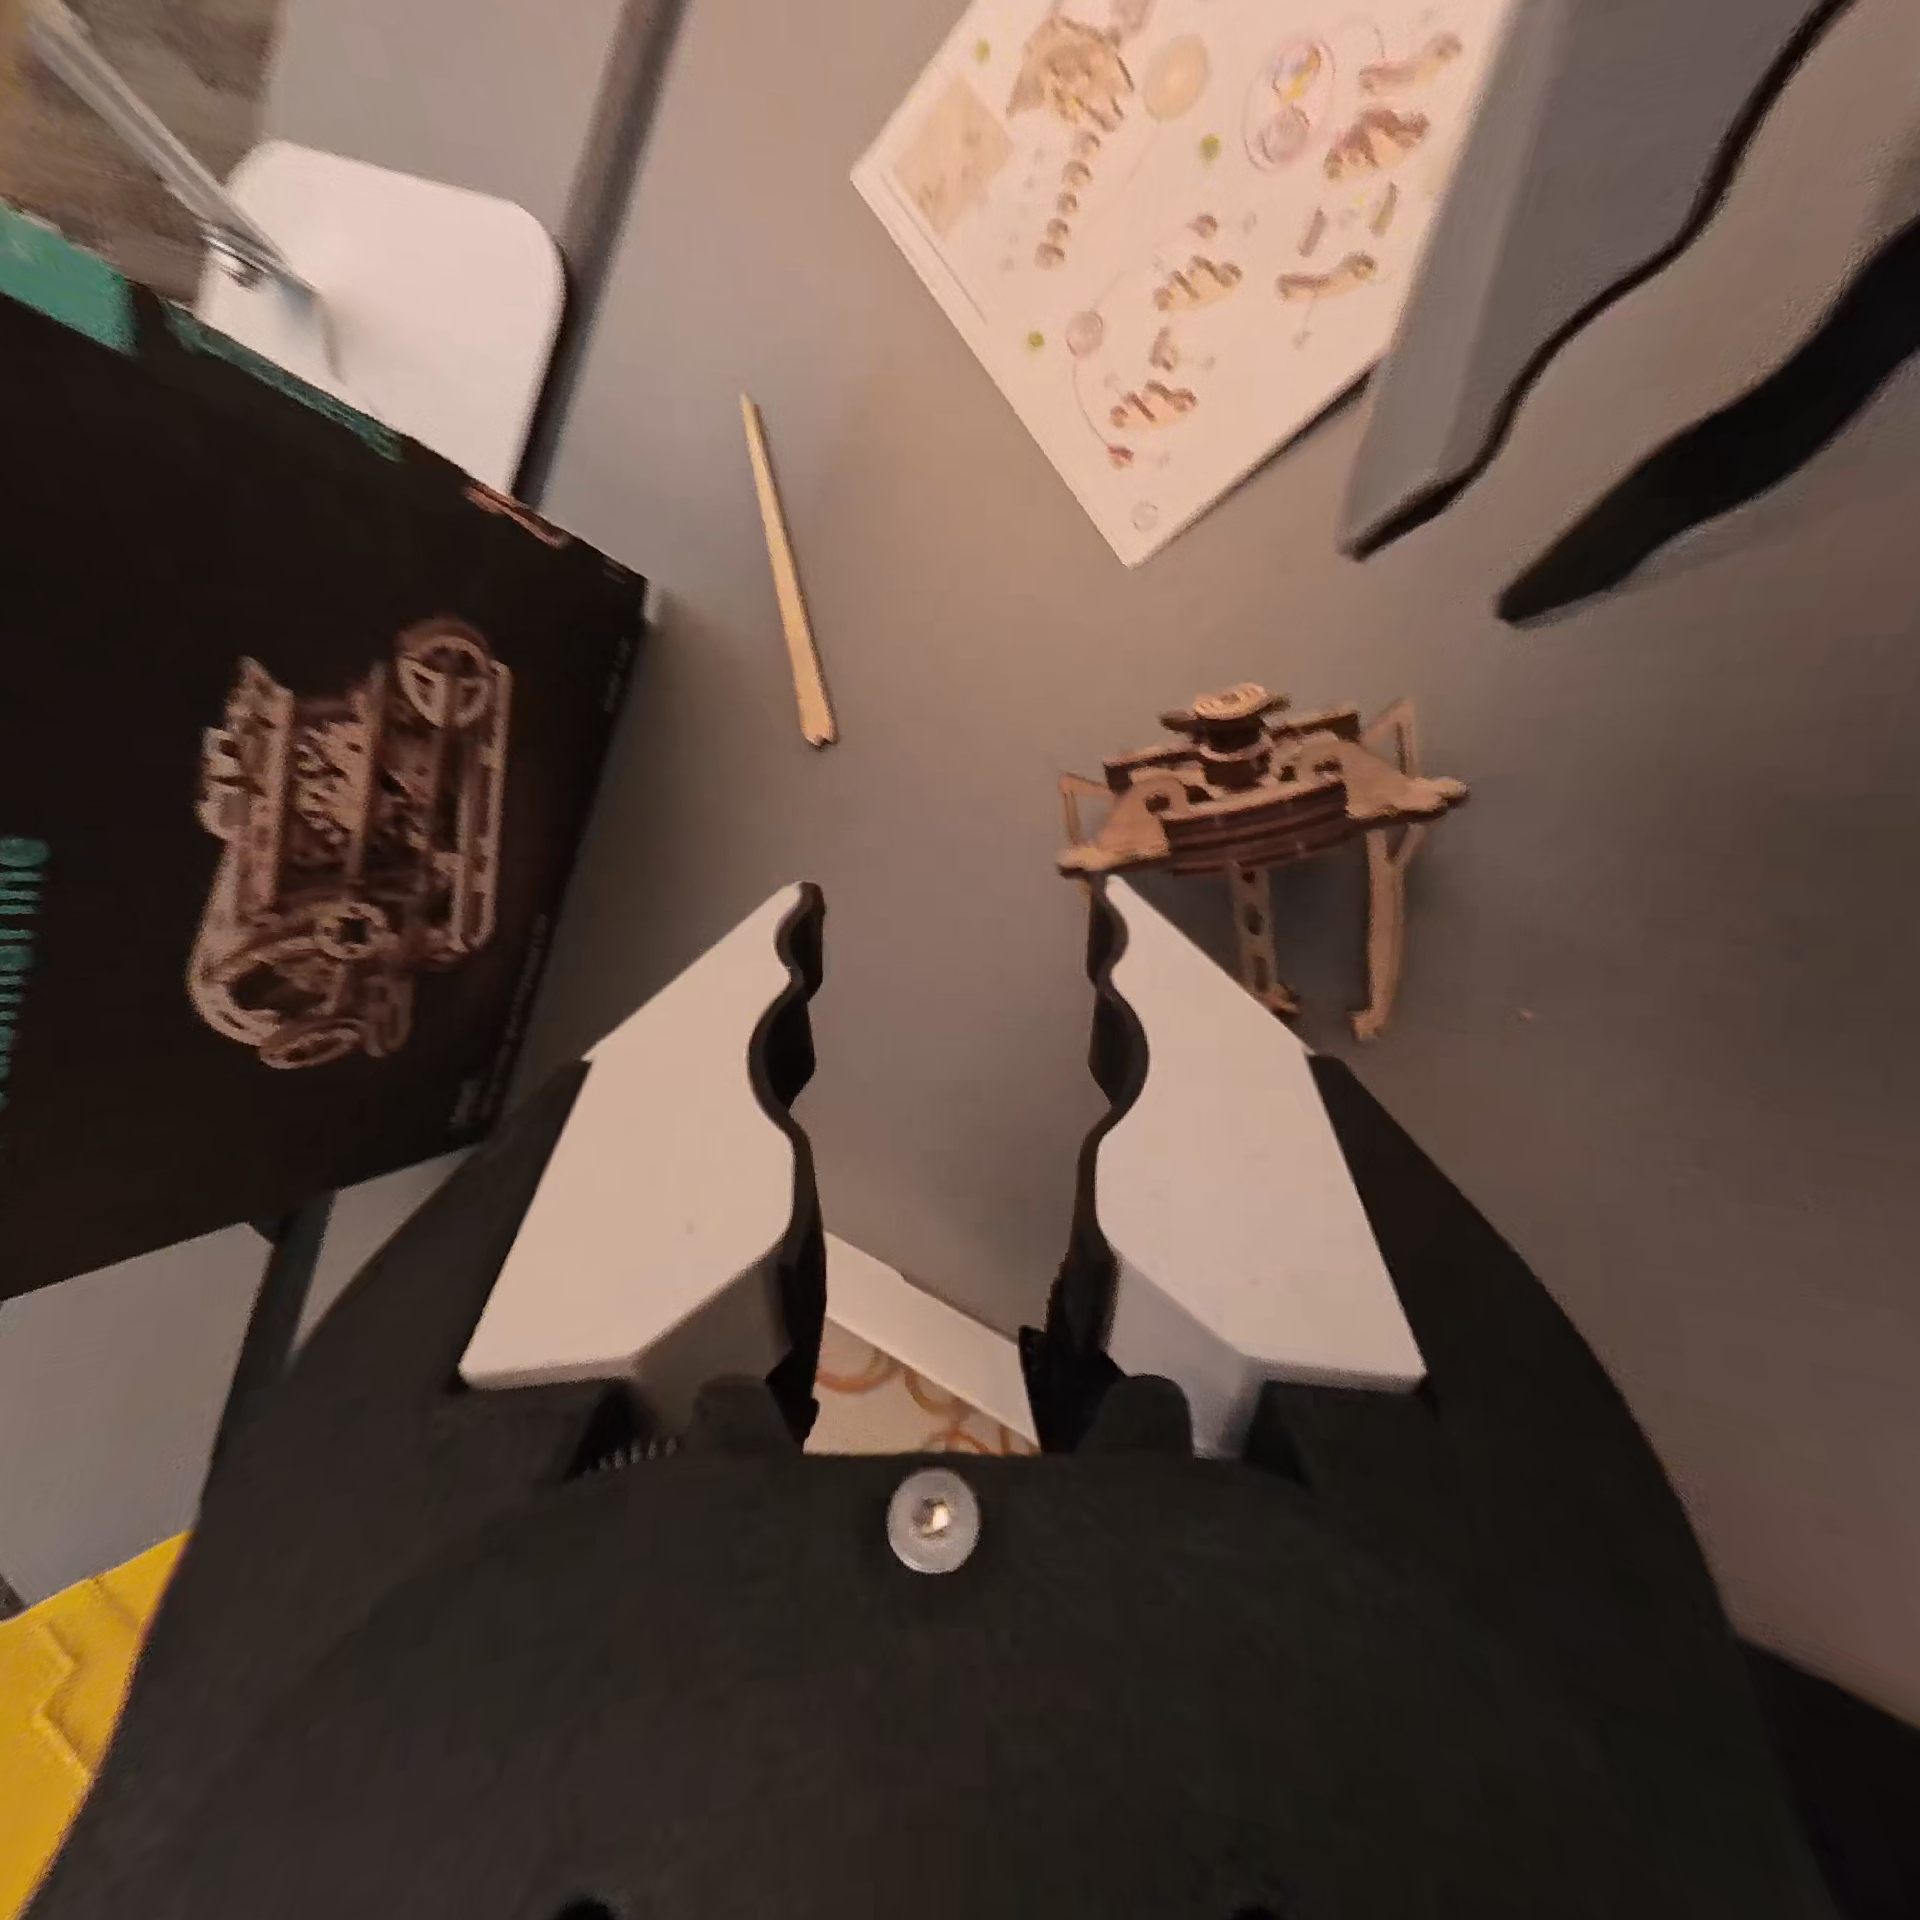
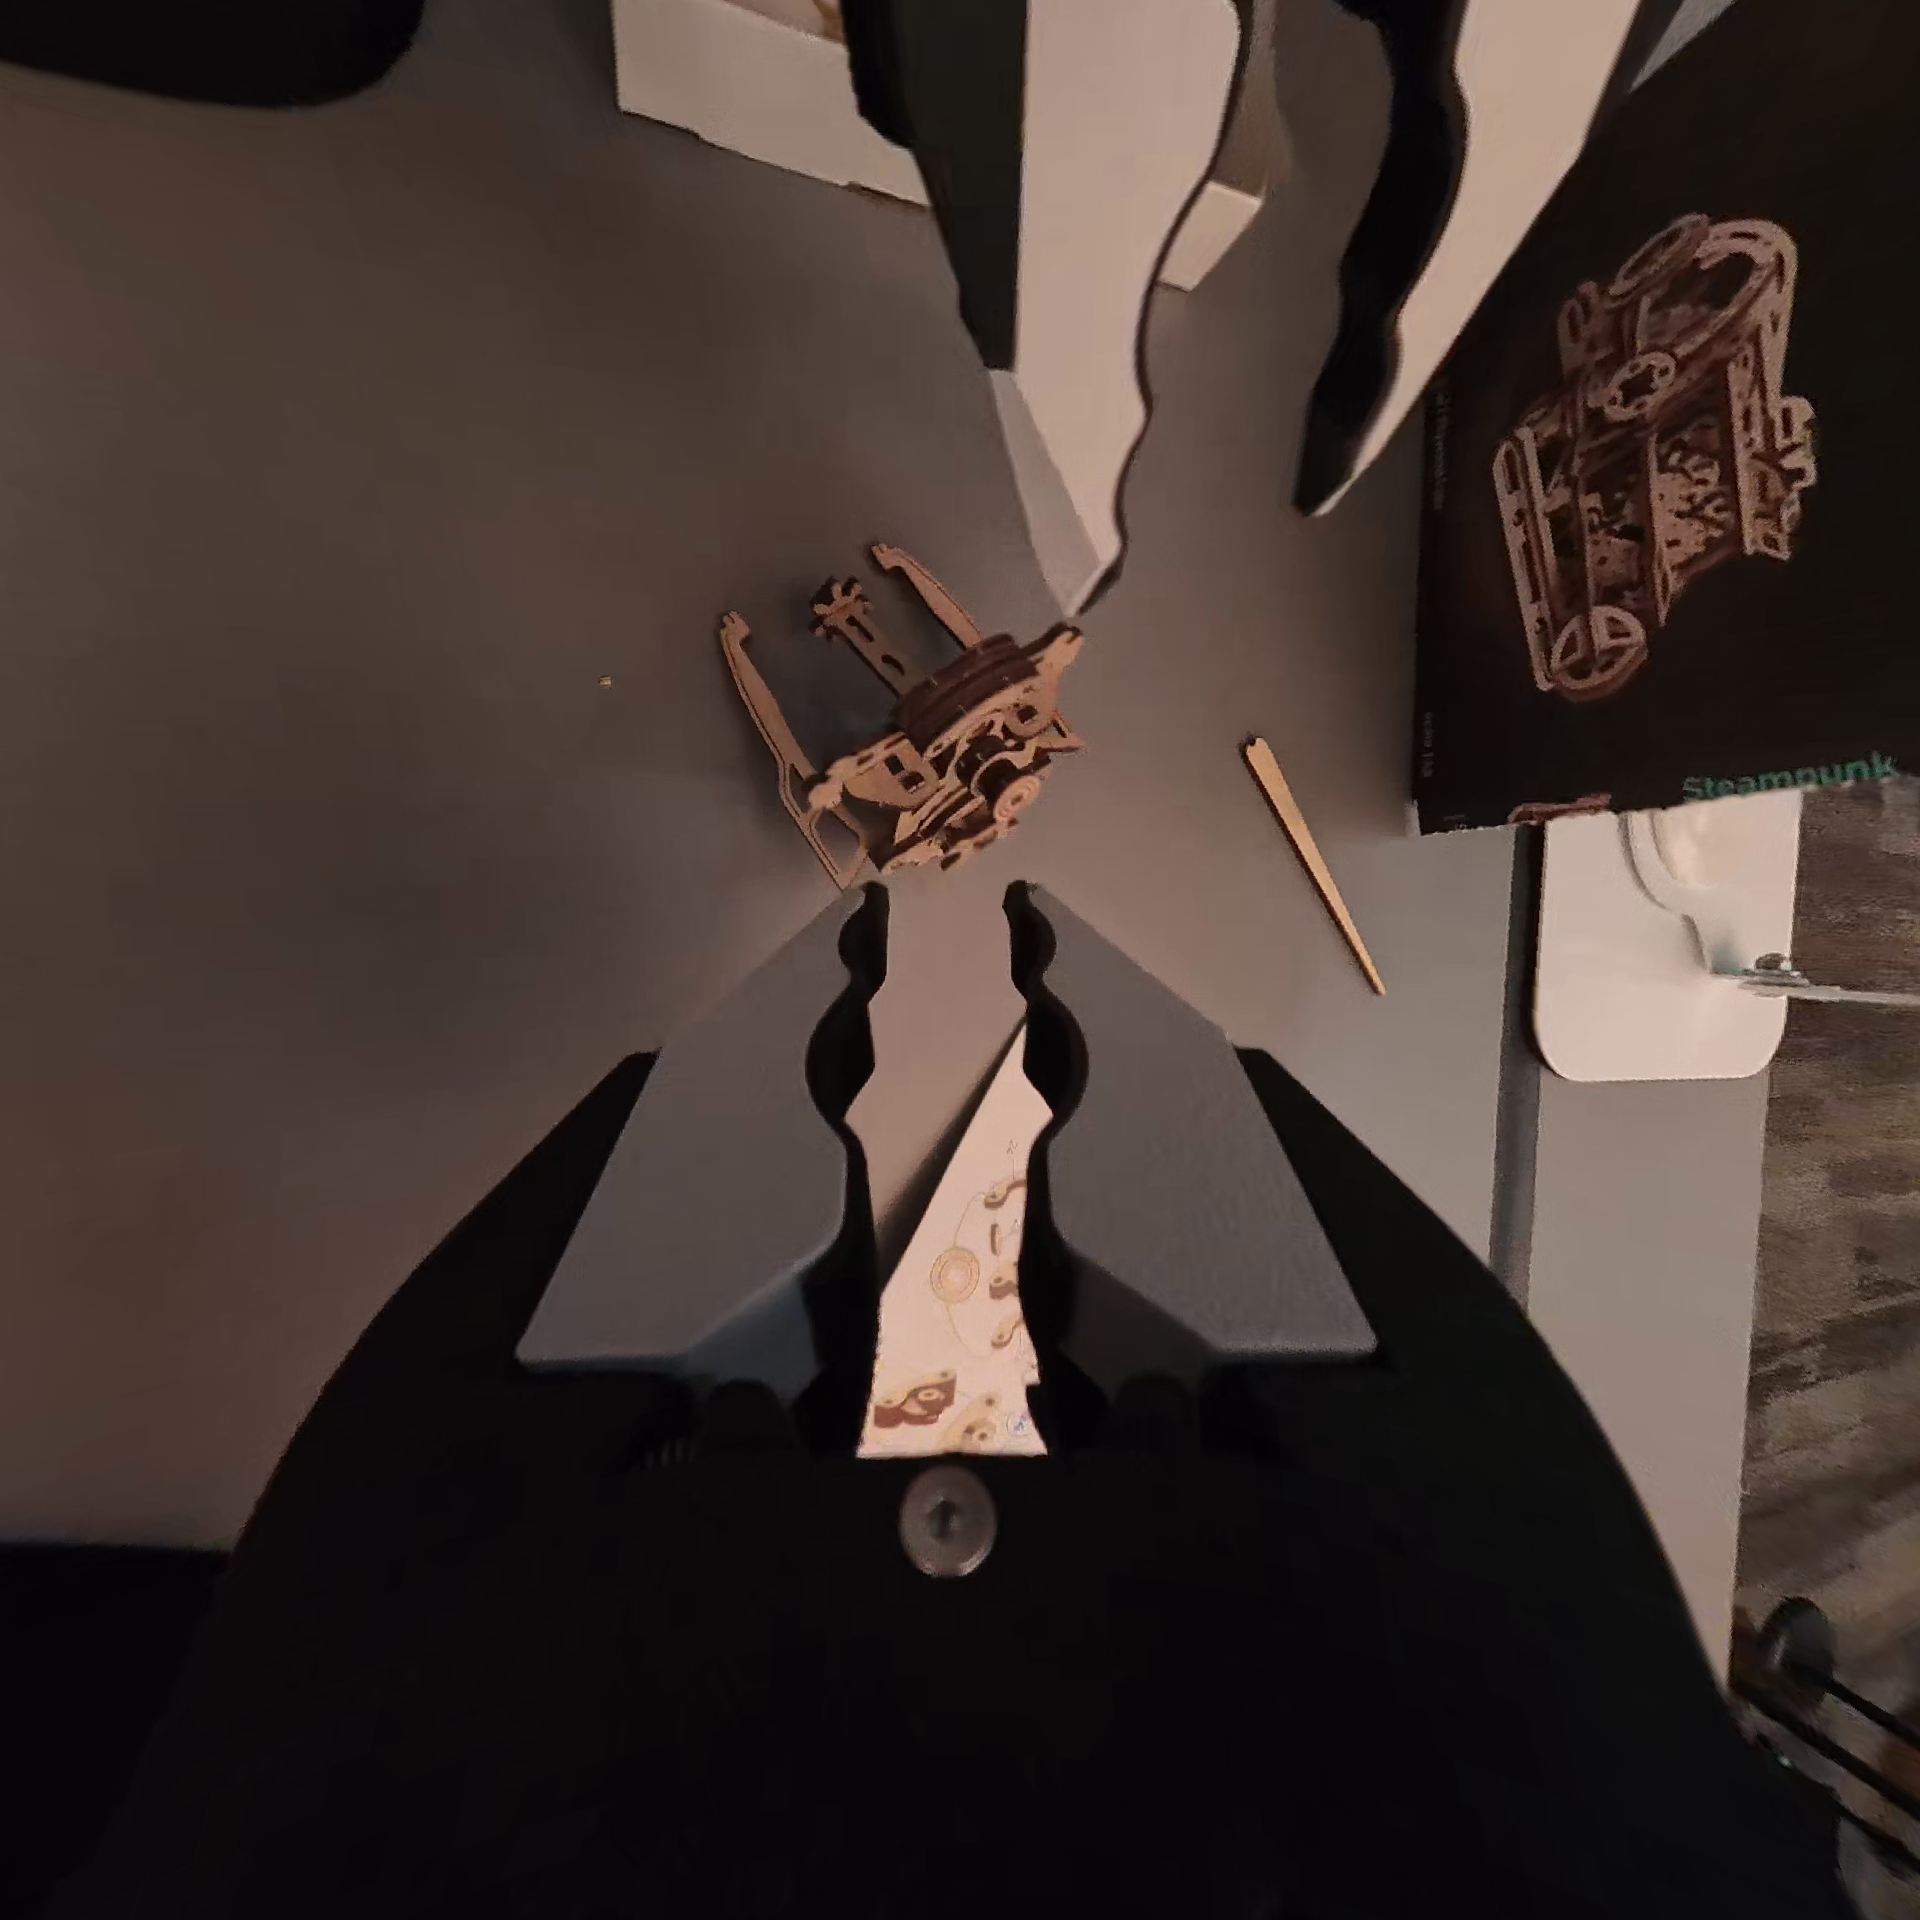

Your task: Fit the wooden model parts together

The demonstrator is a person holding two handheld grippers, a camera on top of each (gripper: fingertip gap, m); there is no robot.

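A partly built wooden model point(image 1: 1257, 821) with thin legs lies on the grey table, just past and to the right of my left gripper's point(image 1: 956, 899) fingertips. A thin wooden stick point(image 1: 787, 571) lies to its left. My left gripper is open and empty above the table. In the right wrist view the same model point(image 2: 925, 743) lies just beyond my right gripper point(image 2: 945, 896), which is open and empty. The stick point(image 2: 1314, 862) lies to the right there. The other gripper's fingers point(image 2: 1351, 312) hang in from the top of the right wrist view.
A black kit box point(image 1: 291, 748) with a picture of the finished model stands at the left, also seen in the right wrist view point(image 2: 1662, 468). An instruction sheet point(image 1: 1174, 239) lies at the far side. A white pad point(image 1: 395, 301) lies past the box. A yellow object point(image 1: 73, 1704) sits bottom left. The stick point(image 2: 1314, 862) is about 12 cm from my left fingertips. My left wrist view point(image 1: 789, 588) looks at it from another angle.
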